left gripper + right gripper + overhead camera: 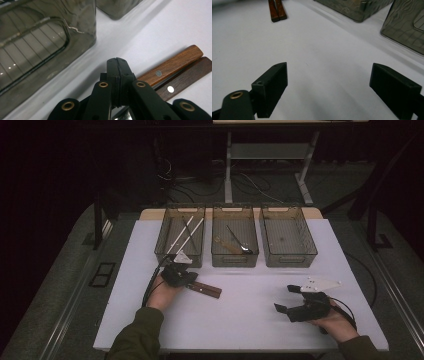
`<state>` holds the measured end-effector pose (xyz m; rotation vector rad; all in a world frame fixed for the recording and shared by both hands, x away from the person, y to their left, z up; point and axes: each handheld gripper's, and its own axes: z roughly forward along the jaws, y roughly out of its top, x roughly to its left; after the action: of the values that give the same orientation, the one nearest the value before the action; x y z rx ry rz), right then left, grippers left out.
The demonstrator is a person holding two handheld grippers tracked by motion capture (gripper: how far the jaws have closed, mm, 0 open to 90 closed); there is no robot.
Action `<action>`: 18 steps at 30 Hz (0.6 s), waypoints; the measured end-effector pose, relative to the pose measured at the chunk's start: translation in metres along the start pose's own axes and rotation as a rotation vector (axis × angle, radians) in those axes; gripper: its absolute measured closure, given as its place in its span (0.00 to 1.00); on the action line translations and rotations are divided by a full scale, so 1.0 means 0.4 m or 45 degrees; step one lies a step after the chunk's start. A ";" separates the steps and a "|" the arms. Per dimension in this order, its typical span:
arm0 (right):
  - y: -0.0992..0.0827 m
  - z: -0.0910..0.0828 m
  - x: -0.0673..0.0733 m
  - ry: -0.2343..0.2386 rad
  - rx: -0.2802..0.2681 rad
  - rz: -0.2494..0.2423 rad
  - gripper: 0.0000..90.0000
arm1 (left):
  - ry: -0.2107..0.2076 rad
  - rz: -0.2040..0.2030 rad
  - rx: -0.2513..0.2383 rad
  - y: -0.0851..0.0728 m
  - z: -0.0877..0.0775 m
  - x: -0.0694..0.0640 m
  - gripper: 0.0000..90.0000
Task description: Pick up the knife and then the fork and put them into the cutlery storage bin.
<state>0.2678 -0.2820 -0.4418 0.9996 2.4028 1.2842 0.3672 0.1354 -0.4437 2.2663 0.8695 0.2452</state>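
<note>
High view first: a white counter (pixel 240 320) is seen from above, with three smoky translucent bins lined up along its far edge. The left bin (pixel 170 251) holds thin white and dark sticks, the middle bin (pixel 235 257) holds a wooden-handled utensil and a spoon, and the right bin (pixel 288 255) is seen with a bare floor.

The left gripper (pixel 186 279) is held at about 9 o'clock from the counter's middle, just in front of the left bin's near wall. Two wooden-handled utensils (pixel 207 290) lie side by side on the counter, touching each other, their handles pointing toward 4 o'clock away from that gripper. In the left gripper view the fingers (pixel 113 75) are pressed together, tip against tip, over the metal end of these utensils; a sliver of bright metal is seen just below the fingers, but whether it is pinched cannot be told. The lighter brown handle (pixel 172 65) and the darker handle (pixel 186 78) are seen at 3 o'clock of the fingers, each with a round metal rivet. The left bin's wall (pixel 50 50) stands at 10 o'clock, near the fingers but apart from them.

The right gripper (pixel 287 301) is held by the right hand (pixel 337 322) at about 4 o'clock on the counter, well apart from the utensils. In the right gripper view its fingers (pixel 272 87) are spread wide with bare counter between them; the handle ends (pixel 277 11) are seen far off at 11 o'clock.
</note>
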 end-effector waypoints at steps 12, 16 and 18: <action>-0.001 -0.002 -0.002 -0.003 -0.002 0.000 0.16 | -0.028 0.002 0.071 -0.025 -0.038 -0.011 0.99; -0.001 -0.002 -0.002 -0.002 -0.001 -0.001 0.16 | -0.045 -0.021 0.077 -0.042 -0.054 -0.010 0.99; -0.001 -0.002 -0.002 -0.001 0.000 0.001 0.16 | -0.047 -0.024 0.081 -0.050 -0.062 -0.010 0.99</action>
<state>0.2680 -0.2832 -0.4417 1.0008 2.4025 1.2838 0.3441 0.1568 -0.4383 2.3130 0.8903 0.1688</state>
